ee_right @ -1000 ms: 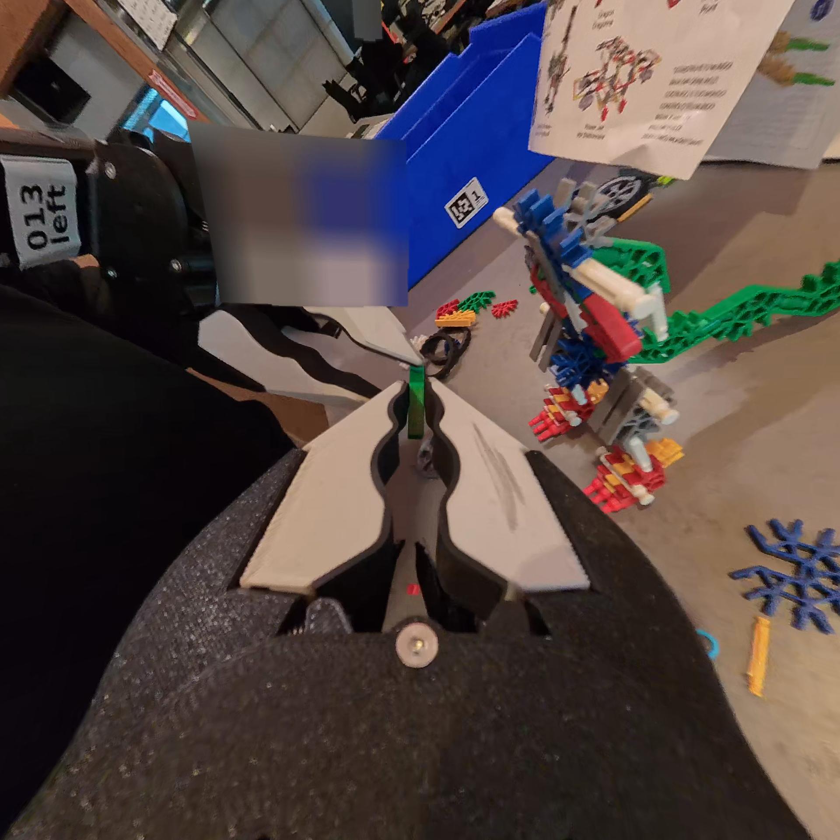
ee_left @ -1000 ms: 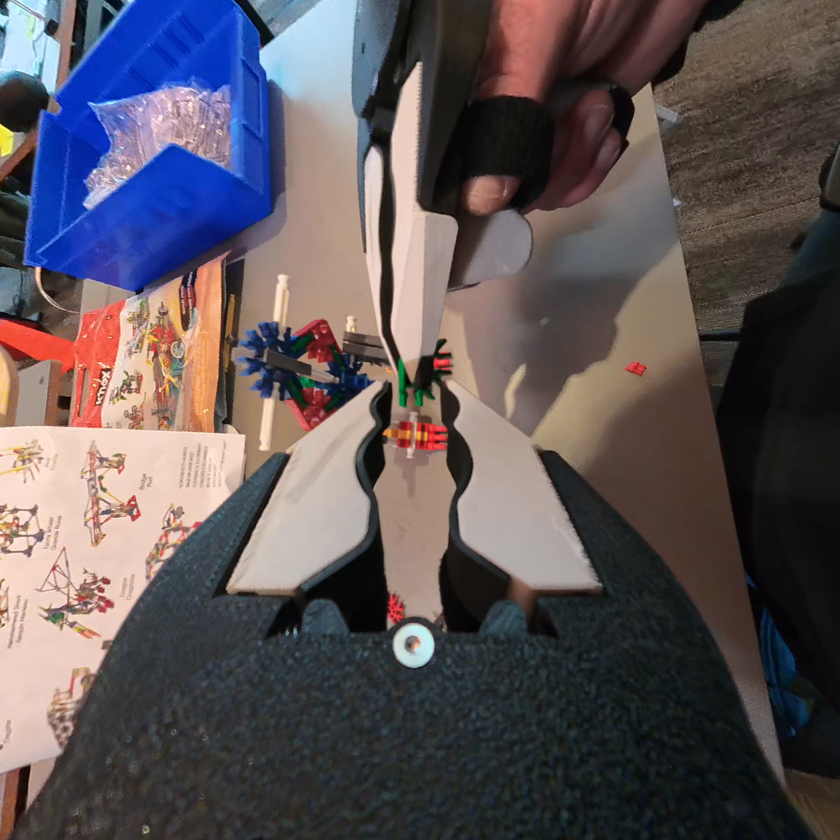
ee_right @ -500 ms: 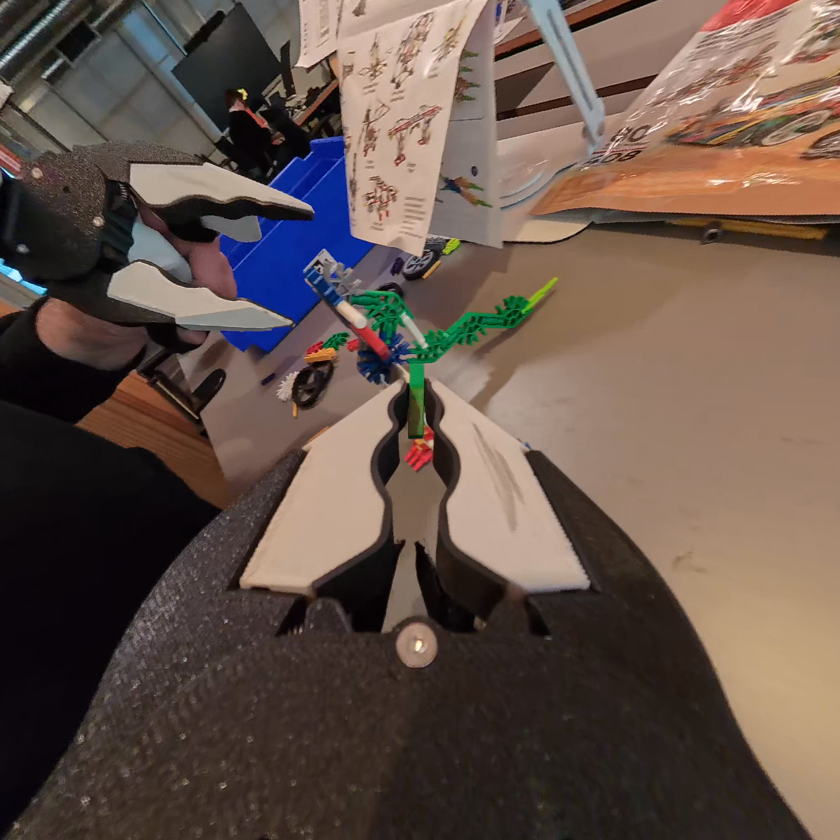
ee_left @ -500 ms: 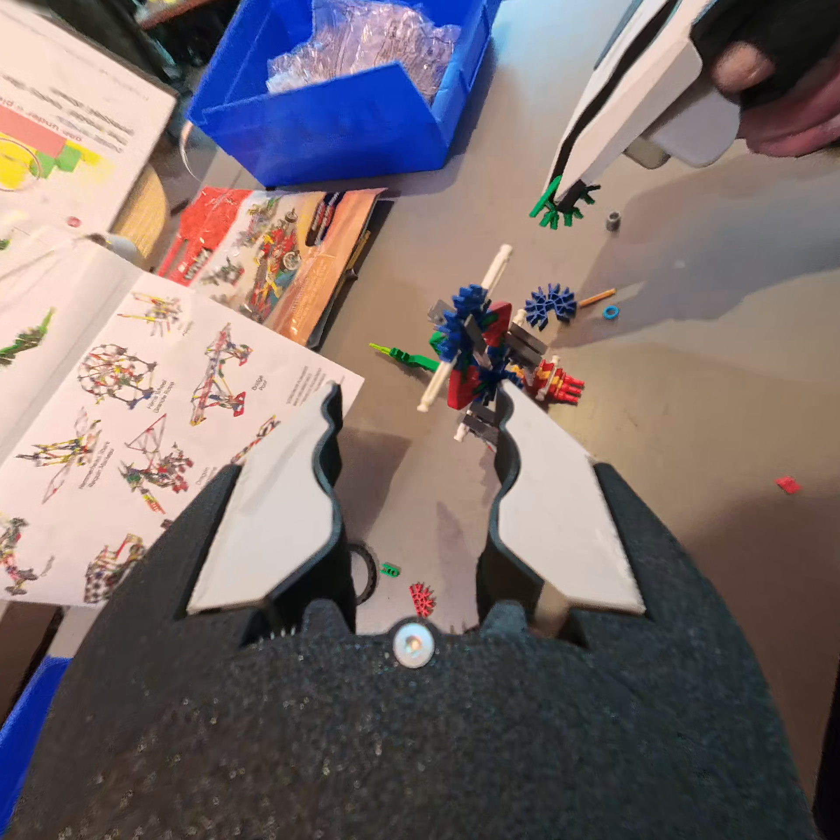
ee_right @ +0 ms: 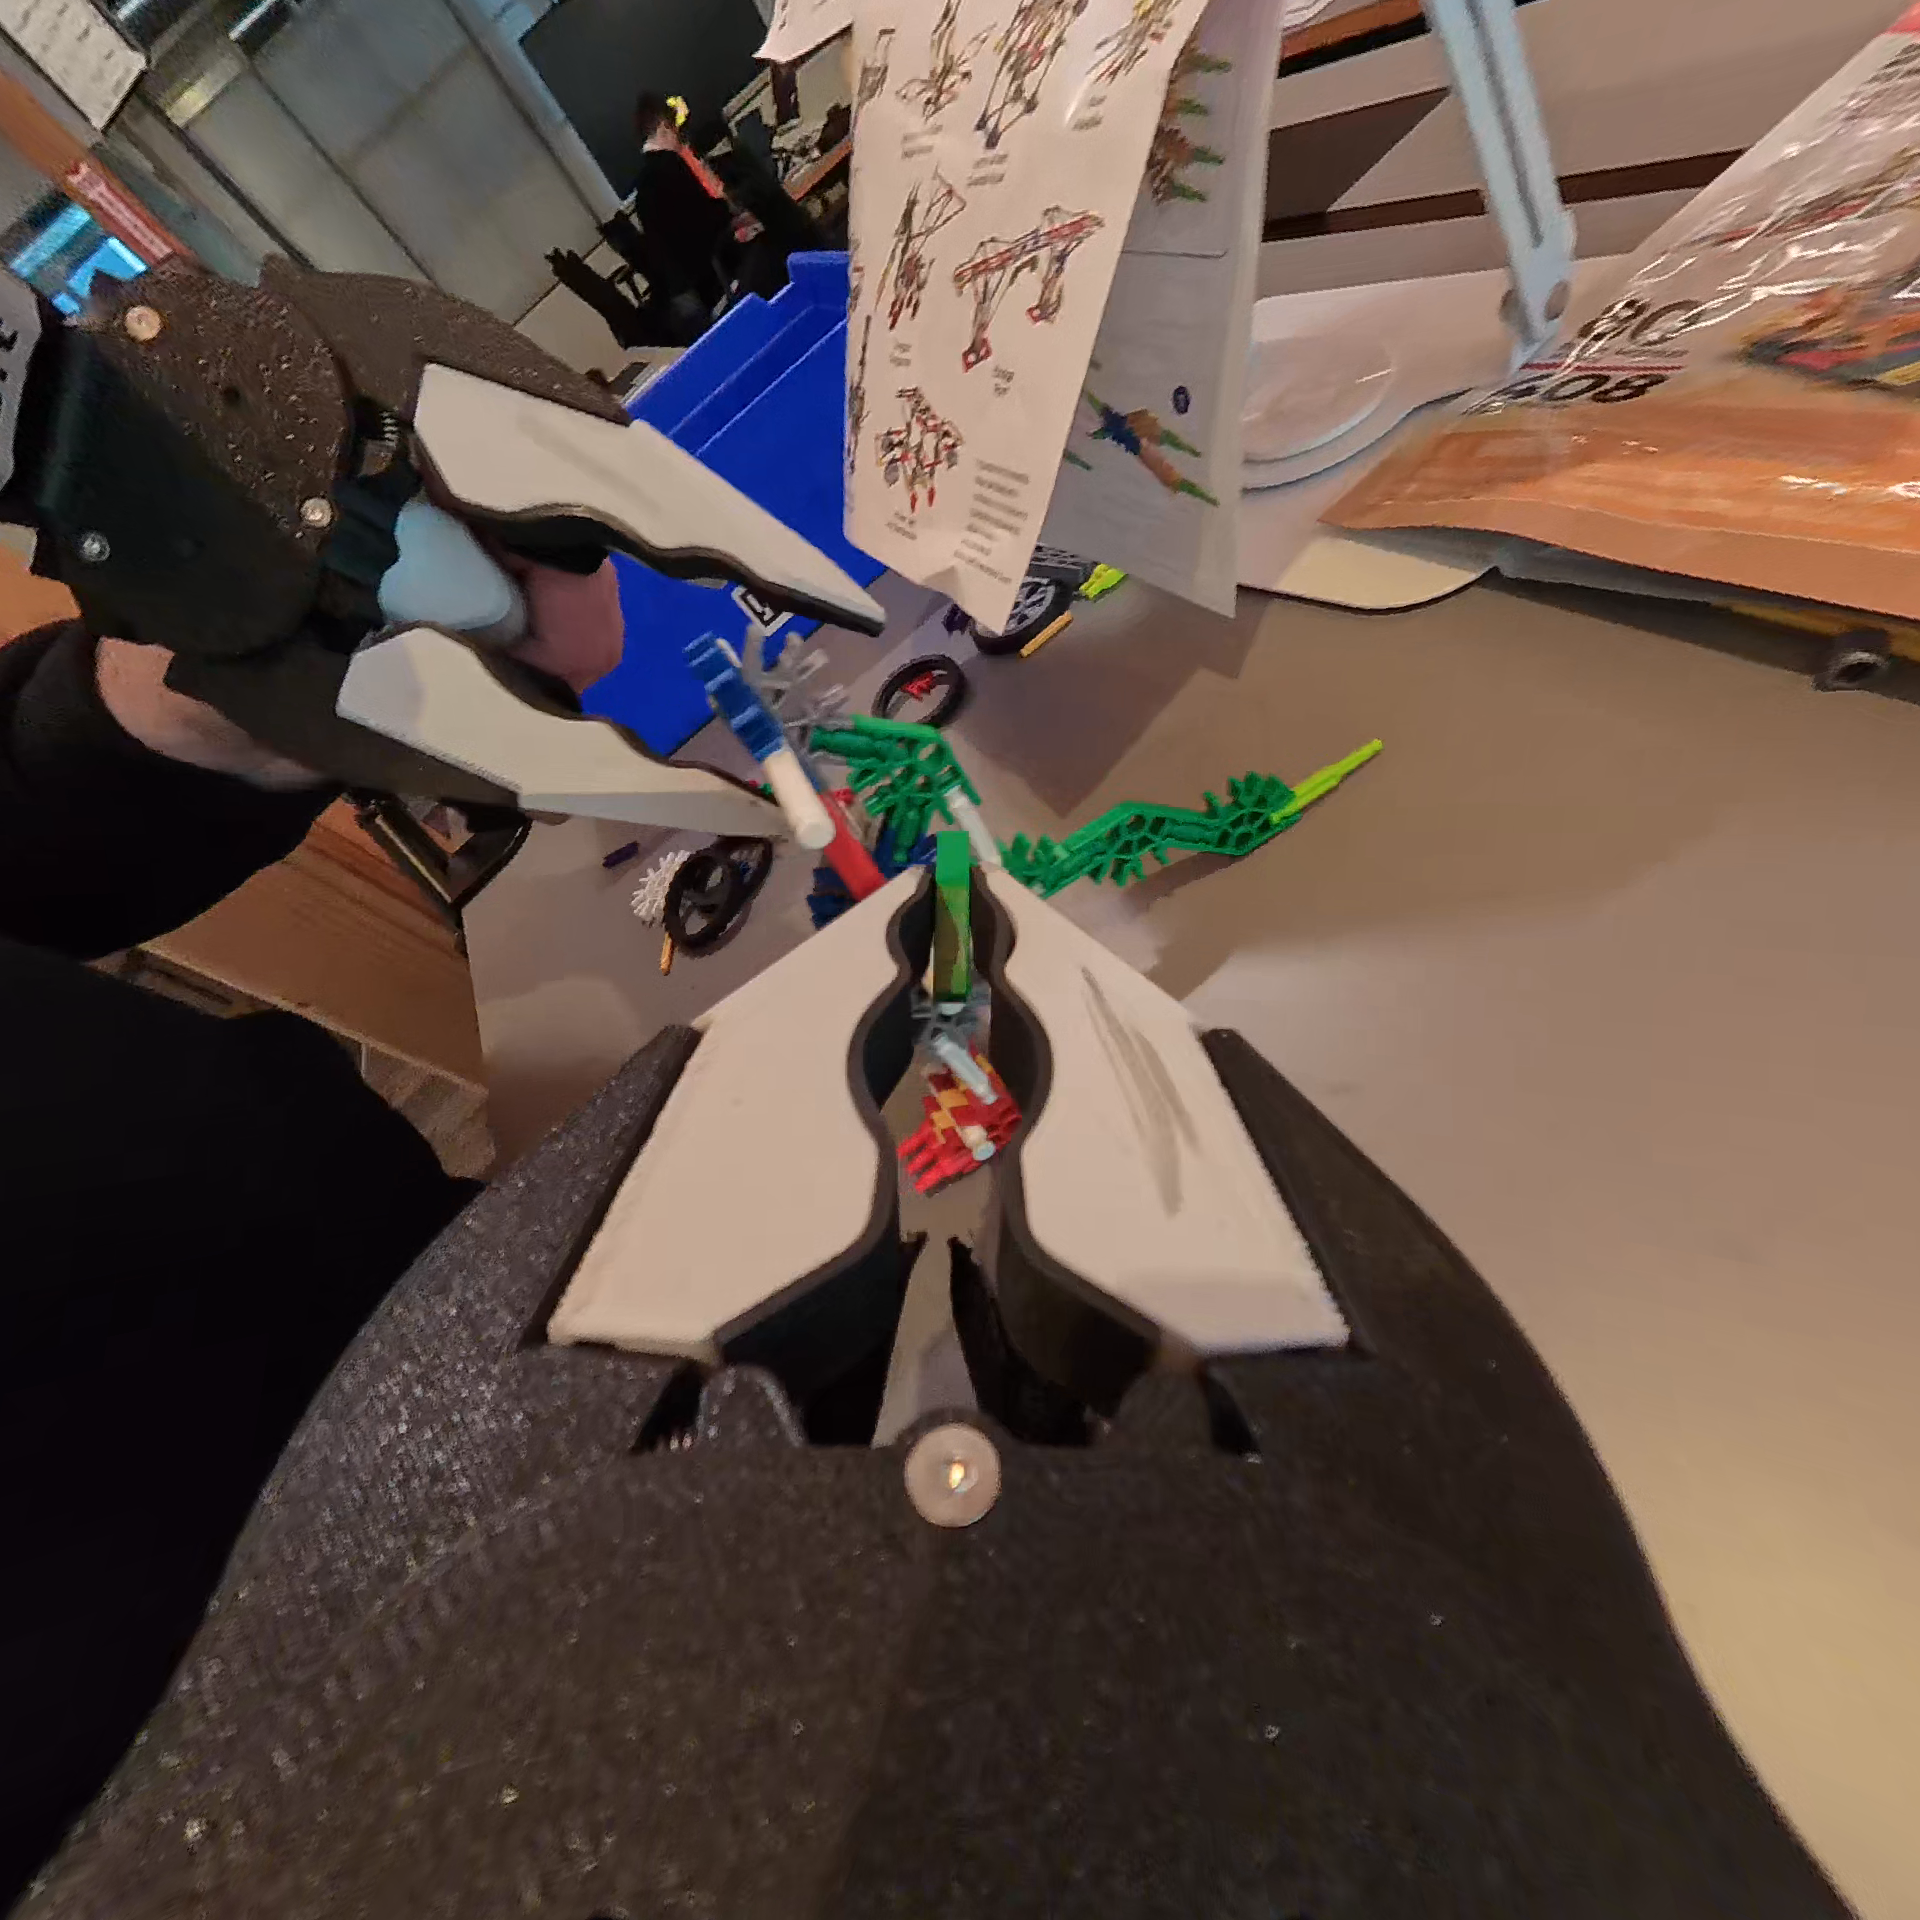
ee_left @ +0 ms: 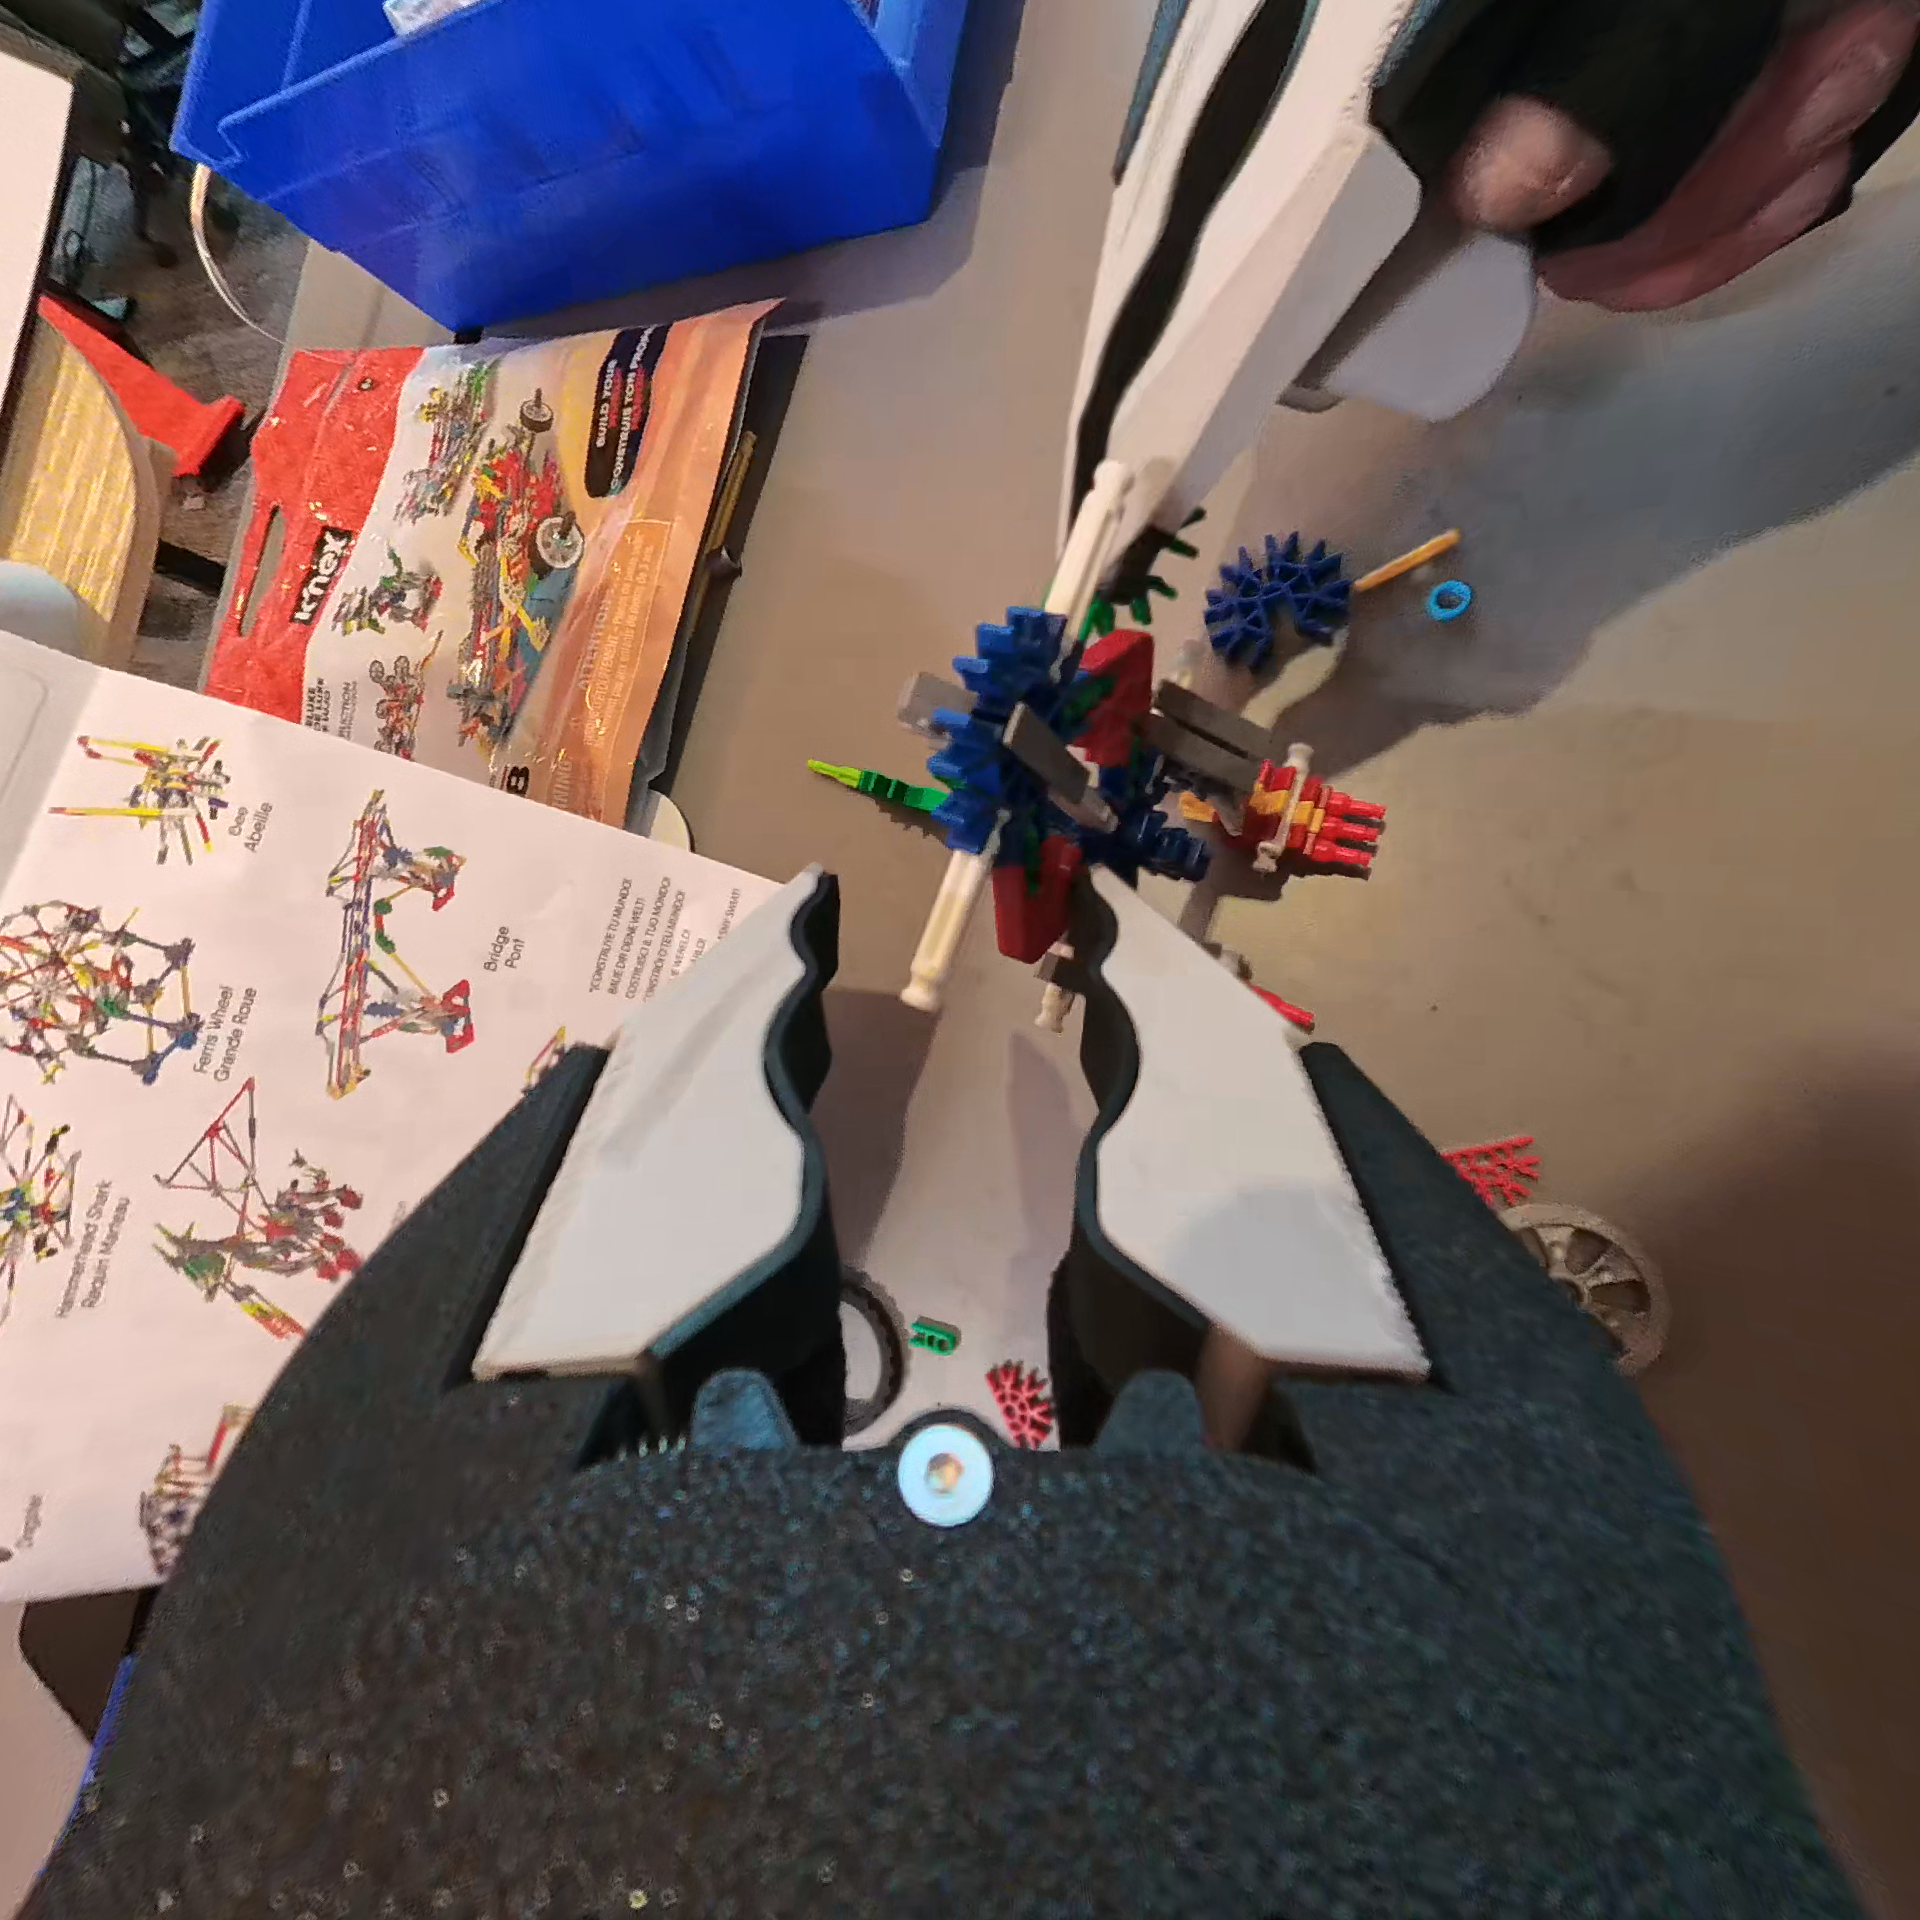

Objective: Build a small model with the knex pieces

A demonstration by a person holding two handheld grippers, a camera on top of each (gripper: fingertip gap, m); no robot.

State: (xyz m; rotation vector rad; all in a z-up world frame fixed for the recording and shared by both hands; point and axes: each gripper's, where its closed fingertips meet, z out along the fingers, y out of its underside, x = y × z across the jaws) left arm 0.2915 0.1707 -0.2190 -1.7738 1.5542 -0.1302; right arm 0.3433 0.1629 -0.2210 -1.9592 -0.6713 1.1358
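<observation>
Closer now, right gripper (ee_right: pixel 954 883) pinches green connector (ee_right: pixel 952 925); left gripper (ee_left: pixel 961 894) gapes, seemingly empty.

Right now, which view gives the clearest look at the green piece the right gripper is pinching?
The right wrist view: the green piece stands clamped between the tips of the right gripper, close and centred. In the left wrist view, the right gripper hides most of it; only green prongs stick out by the toy model.
</observation>
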